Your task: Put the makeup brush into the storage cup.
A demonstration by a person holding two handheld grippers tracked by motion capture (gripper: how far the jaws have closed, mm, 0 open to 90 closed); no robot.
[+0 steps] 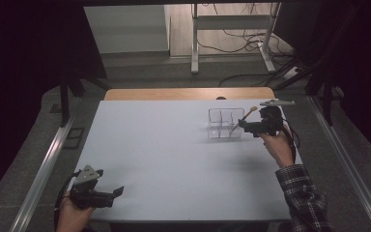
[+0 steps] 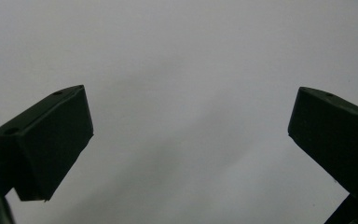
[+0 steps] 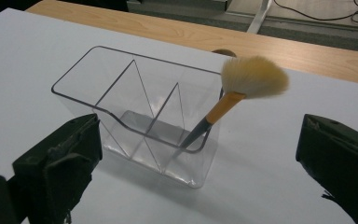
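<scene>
A white table [image 1: 174,159] sits in a dark room. On its far right side stands a clear box [image 3: 135,116] with little walls inside. A brush [image 3: 233,100] leans in the box's end part, fluffy end up (handle down). The right gripper [image 3: 196,154] is just beside the box, jaws wide apart, holding nothing. The left gripper [image 1: 108,195] is near the table's front left edge, open too.

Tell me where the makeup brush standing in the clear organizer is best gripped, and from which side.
Grip the brush on its orange ferrule just under the bristles, probably from above, on the side it leans towards. It stands handle-down in an end compartment of the clear organizer, leaning on the rim, so only the upper part clears the walls. The right gripper, jaws open, already faces it.
</scene>
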